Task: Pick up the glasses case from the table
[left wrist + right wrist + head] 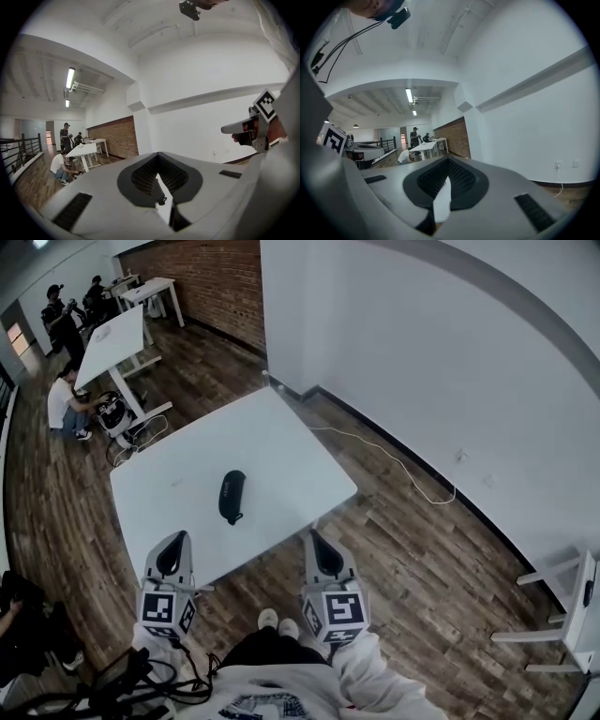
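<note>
The glasses case (232, 496) lies on the white surface (281, 442). Short of it, the left hand-held gripper (172, 557) and right hand-held gripper (325, 559) are closed and empty.

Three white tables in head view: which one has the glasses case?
The nearest table, at centre: the dark glasses case lies near its middle. The long table and the small table stand far off, upper left.

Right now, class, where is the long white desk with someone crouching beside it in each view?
Head view: long white desk, upper left.
Left gripper view: long white desk, left of centre.
Right gripper view: long white desk, just left of centre.
Shared landmark: the brick wall behind it.
</note>
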